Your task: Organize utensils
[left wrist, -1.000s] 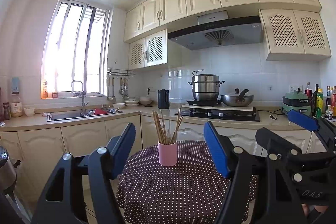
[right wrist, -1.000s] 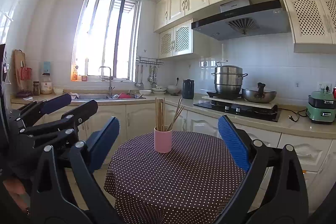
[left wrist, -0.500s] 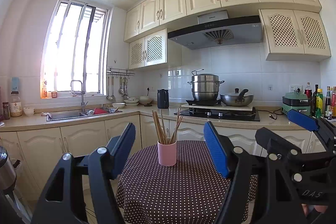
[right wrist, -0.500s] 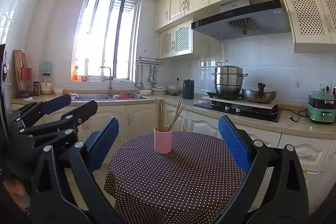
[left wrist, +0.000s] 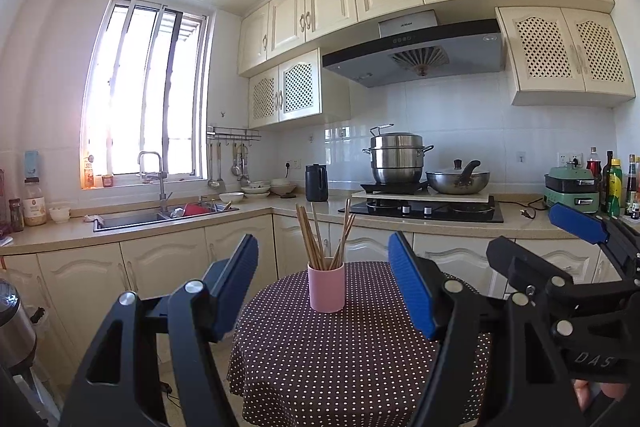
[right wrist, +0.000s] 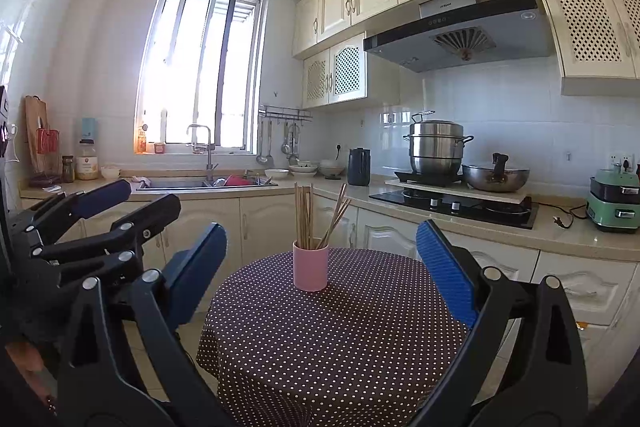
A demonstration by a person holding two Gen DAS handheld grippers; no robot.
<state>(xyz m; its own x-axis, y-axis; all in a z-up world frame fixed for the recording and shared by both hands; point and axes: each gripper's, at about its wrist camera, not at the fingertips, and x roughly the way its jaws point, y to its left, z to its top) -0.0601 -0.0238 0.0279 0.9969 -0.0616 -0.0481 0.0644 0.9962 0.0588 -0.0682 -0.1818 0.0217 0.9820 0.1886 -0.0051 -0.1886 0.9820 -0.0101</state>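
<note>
Chopsticks [left wrist: 320,243] stood in pink cup [left wrist: 326,287] on dotted worktop [left wrist: 340,367]; no shift noted across the last second. Left tool [left wrist: 324,275] and right tool [right wrist: 320,263] held agape, empty, unmoved; stage of task not determinable.

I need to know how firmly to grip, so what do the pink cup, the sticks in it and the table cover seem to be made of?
Pink cup: matte and opaque with no glare, likely plastic or ceramic; I cannot tell which. Chopsticks: thin tan-brown sticks, probably wood or bamboo. Tablecloth: dark brown with white dots, draping in soft folds at the edge, so fabric or a soft vinyl.
</note>
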